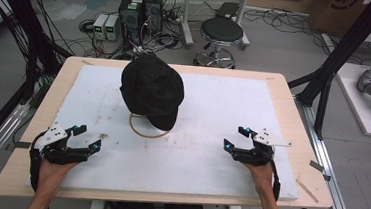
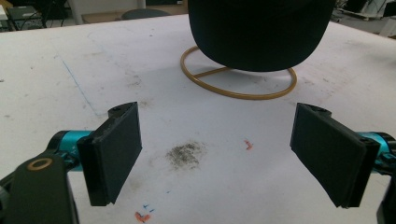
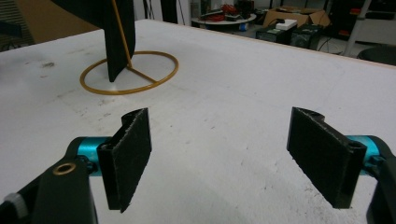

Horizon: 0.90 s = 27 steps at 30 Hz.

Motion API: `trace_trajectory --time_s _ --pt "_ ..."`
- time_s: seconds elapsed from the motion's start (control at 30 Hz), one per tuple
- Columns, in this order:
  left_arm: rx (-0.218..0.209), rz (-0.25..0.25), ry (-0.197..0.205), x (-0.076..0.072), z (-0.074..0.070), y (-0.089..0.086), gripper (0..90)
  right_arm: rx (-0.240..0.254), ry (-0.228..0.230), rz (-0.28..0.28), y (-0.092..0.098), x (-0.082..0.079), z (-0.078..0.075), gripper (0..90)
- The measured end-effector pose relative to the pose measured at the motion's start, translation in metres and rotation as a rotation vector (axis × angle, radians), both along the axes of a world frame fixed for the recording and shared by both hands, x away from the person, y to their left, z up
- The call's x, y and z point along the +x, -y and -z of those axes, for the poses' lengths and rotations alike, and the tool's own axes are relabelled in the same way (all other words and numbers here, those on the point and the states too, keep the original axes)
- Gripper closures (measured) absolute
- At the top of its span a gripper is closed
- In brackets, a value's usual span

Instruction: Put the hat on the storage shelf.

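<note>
Waiting at the near edge, both wide open & empty: left gripper (image 1: 86, 138) and right gripper (image 1: 236, 138) sit well apart from the black cap (image 1: 152, 89), which is perched mid-table on a gold wire stand (image 1: 139, 129). Best approach, imo: come in from both sides, pinch the cap's lower edge, lift straight up so the stand's ring doesn't tip.

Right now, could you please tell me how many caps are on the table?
1: a black cap sits on a gold wire stand at the middle of the white table, toward its far side.
</note>
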<state>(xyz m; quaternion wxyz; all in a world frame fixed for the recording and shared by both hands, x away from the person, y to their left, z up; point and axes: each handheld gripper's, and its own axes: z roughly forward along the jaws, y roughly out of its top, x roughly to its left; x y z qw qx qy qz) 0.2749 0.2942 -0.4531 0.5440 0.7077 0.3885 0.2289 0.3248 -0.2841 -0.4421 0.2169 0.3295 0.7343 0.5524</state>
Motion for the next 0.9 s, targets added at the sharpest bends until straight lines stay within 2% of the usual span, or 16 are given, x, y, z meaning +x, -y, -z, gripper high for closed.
trace_trajectory --time_s 0.2,0.4,0.57,0.63,0.67,0.9 --pt "0.002 0.003 0.001 0.001 0.000 -0.001 16.4 -0.012 -0.009 0.017 -0.001 -0.001 0.010 22.1" --pt "0.001 0.006 0.002 0.000 0.000 -0.001 16.4 -0.022 -0.001 0.013 -0.003 -0.002 0.010 22.4" --pt "-0.021 0.005 -0.015 0.002 0.000 -0.003 16.4 0.029 -0.004 0.014 0.002 -0.001 0.011 22.4" --pt "-0.038 -0.001 0.001 0.000 0.000 -0.004 16.3 0.063 -0.014 0.022 0.005 -0.001 0.011 22.4" --pt "-0.040 -0.002 0.002 0.000 0.001 -0.004 16.4 0.075 -0.004 0.024 0.007 -0.001 0.012 22.4" --pt "-0.018 0.005 -0.005 0.001 0.000 -0.003 16.4 0.063 -0.009 0.017 0.005 -0.001 0.011 22.4"
